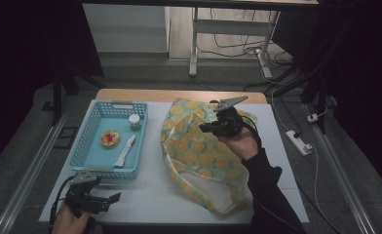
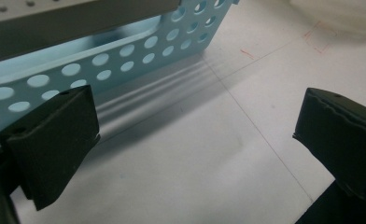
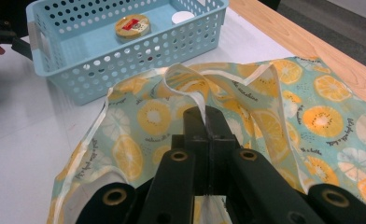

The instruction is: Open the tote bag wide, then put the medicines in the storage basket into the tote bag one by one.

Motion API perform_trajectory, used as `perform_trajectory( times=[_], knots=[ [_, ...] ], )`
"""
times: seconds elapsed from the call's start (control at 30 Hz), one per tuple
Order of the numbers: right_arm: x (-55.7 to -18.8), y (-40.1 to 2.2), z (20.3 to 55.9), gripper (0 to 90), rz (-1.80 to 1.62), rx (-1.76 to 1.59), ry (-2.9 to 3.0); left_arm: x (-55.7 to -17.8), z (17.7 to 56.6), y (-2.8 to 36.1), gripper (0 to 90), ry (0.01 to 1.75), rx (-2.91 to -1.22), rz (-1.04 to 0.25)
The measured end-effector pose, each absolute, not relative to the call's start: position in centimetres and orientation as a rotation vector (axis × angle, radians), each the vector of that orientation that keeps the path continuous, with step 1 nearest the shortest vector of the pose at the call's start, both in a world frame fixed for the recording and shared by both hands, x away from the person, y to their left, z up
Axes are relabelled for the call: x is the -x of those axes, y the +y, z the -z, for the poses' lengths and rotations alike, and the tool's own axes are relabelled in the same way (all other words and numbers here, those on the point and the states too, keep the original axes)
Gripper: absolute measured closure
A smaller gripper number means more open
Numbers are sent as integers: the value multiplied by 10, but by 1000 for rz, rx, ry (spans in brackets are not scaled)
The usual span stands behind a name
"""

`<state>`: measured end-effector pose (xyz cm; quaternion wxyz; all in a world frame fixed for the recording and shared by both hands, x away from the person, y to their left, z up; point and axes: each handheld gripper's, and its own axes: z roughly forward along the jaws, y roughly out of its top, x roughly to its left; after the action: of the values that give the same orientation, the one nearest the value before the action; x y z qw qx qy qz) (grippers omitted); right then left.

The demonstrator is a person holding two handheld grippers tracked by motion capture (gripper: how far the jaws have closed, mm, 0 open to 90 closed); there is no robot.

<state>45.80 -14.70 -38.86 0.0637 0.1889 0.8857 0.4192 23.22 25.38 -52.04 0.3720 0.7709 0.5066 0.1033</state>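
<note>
A white table (image 1: 150, 195) carried a light blue perforated basket (image 1: 94, 165) on its left half and a citrus-print fabric bag (image 1: 199, 156) spread across its middle and right. In the basket lay a round tin with a red-and-yellow lid (image 1: 110, 139), a small white-capped jar (image 1: 134, 122) at the far right corner, and a slim white tube (image 1: 124, 151) lying along the right side.

The left gripper (image 1: 108, 200) hovered at the near left corner of the table, just near of the basket's front wall, held by the left hand (image 1: 69, 222). In the left gripper view its jaws stood wide apart with nothing between them, bare tabletop (image 2: 195, 154) below and the basket wall (image 2: 125, 60) just beyond the left jaw.

The right gripper (image 1: 206, 127) sat over the far part of the bag, held by the right hand (image 1: 242, 144) in a dark sleeve (image 1: 269, 195). In the right gripper view its jaws were closed together on a cream-edged strip of the bag's rim (image 3: 197, 100), which rose in a loop above the jaw tips, while the rest of the bag (image 3: 312, 116) lay rumpled on the table. The basket (image 3: 139, 56) stood beyond it on the left, just beside the cloth's edge, and the tin (image 3: 132, 25) showed inside.
</note>
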Motion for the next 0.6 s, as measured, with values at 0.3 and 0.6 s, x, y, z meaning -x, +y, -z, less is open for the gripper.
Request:
perform_trajectory(
  times=[0.3, 0.6],
  knots=[
    [-456, -147, 391, 894, -1254, -564, 2678, -231, 519, 254, 0, 1297, -1969, -285],
    [-454, -147, 391, 893, -1268, -561, 2674, -231, 517, 253, 0, 1298, -1970, -249]
  ],
)
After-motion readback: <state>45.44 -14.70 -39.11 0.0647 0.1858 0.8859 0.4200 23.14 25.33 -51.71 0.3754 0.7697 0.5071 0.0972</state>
